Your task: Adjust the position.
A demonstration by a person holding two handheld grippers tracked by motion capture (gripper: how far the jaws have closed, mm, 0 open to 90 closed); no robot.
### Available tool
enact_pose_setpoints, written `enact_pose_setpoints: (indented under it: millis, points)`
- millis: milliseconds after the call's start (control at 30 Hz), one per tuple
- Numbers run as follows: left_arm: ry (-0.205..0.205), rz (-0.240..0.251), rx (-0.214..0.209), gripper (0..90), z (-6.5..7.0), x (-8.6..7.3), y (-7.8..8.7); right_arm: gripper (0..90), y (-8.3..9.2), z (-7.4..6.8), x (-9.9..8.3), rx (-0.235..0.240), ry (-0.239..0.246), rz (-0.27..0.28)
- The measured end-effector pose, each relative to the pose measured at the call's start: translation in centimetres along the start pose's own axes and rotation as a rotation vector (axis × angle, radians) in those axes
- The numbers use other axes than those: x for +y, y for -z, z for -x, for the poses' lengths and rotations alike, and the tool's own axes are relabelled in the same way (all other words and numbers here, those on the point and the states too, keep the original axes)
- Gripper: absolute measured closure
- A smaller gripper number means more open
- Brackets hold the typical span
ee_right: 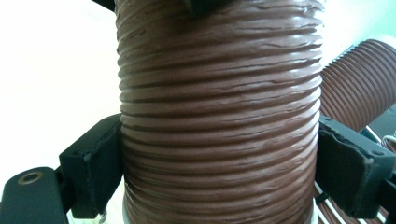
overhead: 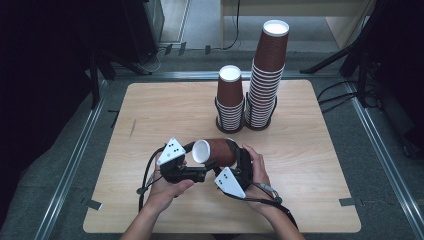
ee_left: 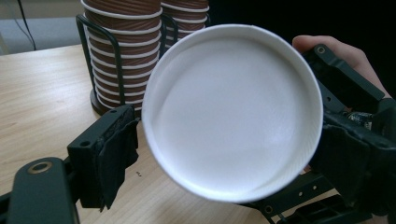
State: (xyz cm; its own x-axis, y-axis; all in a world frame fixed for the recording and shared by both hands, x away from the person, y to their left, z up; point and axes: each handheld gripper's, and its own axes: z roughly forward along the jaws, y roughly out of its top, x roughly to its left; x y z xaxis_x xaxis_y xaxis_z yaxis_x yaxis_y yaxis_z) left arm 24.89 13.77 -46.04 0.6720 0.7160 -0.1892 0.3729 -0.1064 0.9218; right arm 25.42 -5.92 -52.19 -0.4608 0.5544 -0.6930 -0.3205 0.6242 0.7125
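Holding the brown ribbed paper cup [overhead: 216,151] sideways above the table [overhead: 150,115], our right gripper [ee_right: 219,163] clamped its wall. Left gripper [ee_left: 224,154] stood half-closed at the white base, grip unclear. Next we judged: pull nested cups apart.

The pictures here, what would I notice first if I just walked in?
Probably the brown ribbed paper cup held sideways above the near middle of the table, clamped by the right gripper, its white bottom facing the left gripper. Next, two stacks of upside-down cups in wire holders at the far edge: the tall stack and the short stack.
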Motion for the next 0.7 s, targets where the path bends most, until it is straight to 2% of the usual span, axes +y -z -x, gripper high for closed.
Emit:
enact_pose_setpoints:
  millis: [167,267,300,433,600,700]
  points:
    - [-0.001,-0.002,0.005,13.1,-0.02,-0.02,0.00,11.1,0.07,-0.17,0.17,0.006,0.021,0.007]
    - [0.006,-0.005,-0.007,13.4,-0.18,-0.10,-0.02,11.1,0.09,-0.27,0.32,0.004,0.051,0.009]
    - [0.007,-0.003,-0.012,14.0,-0.19,-0.09,0.00,11.1,0.09,-0.33,0.42,0.006,0.074,0.013]
    - [0.007,0.001,-0.028,17.5,-0.20,-0.08,0.11,11.1,0.10,-0.52,0.61,0.010,0.101,0.021]
    - [-0.005,0.013,-0.047,20.4,-0.22,-0.08,0.29,10.2,0.05,-0.50,0.55,0.004,0.095,0.018]
    - [0.006,0.018,-0.073,21.3,-0.57,-0.08,0.45,8.6,0.15,-0.40,0.52,0.014,0.076,0.029]
